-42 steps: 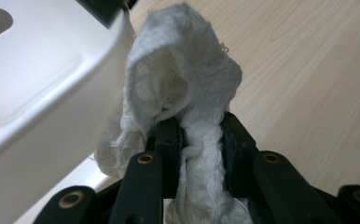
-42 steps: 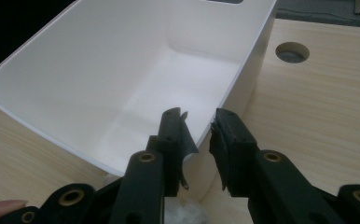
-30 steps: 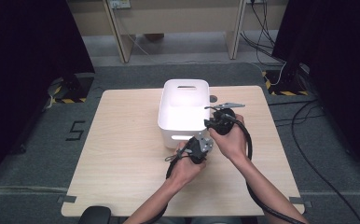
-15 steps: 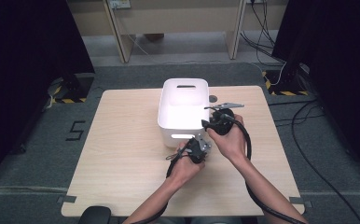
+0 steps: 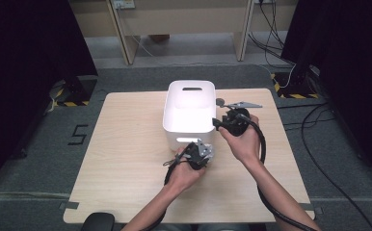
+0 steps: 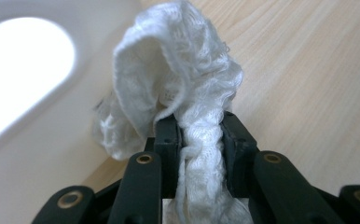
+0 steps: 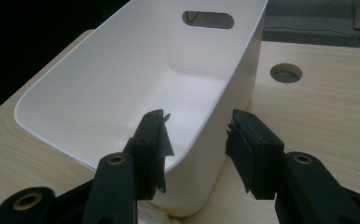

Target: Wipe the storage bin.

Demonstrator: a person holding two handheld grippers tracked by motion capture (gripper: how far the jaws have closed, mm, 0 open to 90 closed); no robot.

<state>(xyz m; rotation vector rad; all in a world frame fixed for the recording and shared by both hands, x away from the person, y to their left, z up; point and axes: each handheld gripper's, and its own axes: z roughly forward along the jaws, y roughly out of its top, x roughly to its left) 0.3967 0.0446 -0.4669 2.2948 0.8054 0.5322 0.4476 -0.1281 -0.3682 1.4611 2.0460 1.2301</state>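
Observation:
A white plastic bin (image 5: 189, 108) stands in the middle of the wooden table (image 5: 126, 144). My left gripper (image 6: 199, 144) is shut on a bunched white knitted cloth (image 6: 183, 88), held low over the table just outside the bin's near wall (image 6: 24, 140). In the high view the left gripper (image 5: 197, 154) sits at the bin's near edge. My right gripper (image 7: 197, 140) stands open astride the bin's (image 7: 122, 70) near right rim, one jaw inside and one outside, and its jaws have just been opening. The bin looks bare inside. The right gripper (image 5: 222, 122) is at the bin's right side.
A round hole (image 7: 286, 73) is cut in the tabletop to the right of the bin. A grey plate (image 5: 242, 104) sticks out from the right gripper. Cables trail from both grippers toward the person. Dark curtains flank the table.
Both hands stay where they were beside the bin; the high view shows no clear shift.

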